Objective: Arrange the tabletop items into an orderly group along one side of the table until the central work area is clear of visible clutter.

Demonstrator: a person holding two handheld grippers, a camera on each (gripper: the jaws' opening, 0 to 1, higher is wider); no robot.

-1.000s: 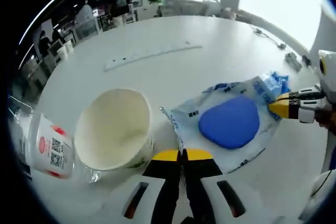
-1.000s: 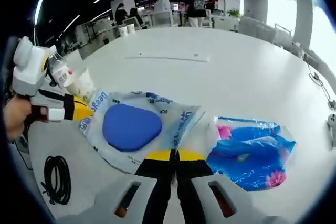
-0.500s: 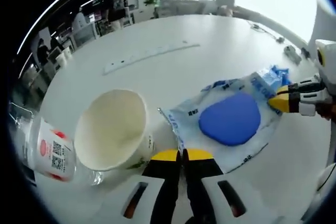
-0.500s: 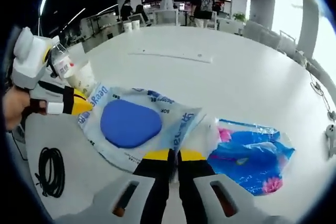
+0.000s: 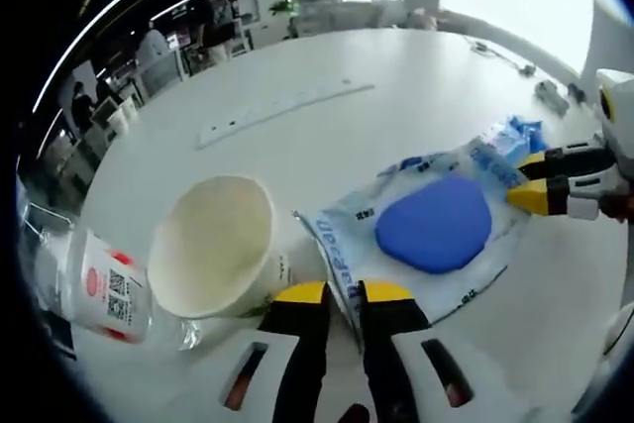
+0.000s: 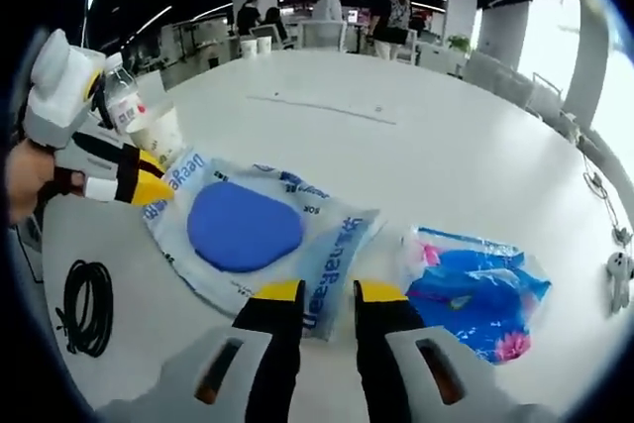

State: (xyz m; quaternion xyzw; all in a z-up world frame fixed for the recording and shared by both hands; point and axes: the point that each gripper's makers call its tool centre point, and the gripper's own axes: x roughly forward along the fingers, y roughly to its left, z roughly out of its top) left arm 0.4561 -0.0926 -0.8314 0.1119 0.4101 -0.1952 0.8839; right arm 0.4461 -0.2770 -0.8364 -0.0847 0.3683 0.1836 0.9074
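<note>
Blue-padded plastic packet (image 5: 436, 230) lies flat on the white table (image 5: 327, 136), one gripper at each end.

Both the left gripper (image 5: 343, 296) and the right gripper (image 6: 328, 296) stand parted, a packet edge lying between each pair of jaws, nothing clenched. The packet looks light, soft and slippery; pinching its flat film border should hold best. A paper cup (image 5: 218, 245) and bottle (image 5: 99, 289) sit just beside it.

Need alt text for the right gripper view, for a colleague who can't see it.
The right gripper stands open around the near edge of a clear bag holding a blue pad. The left gripper is at its far end; a blue packet lies beside it.
</note>
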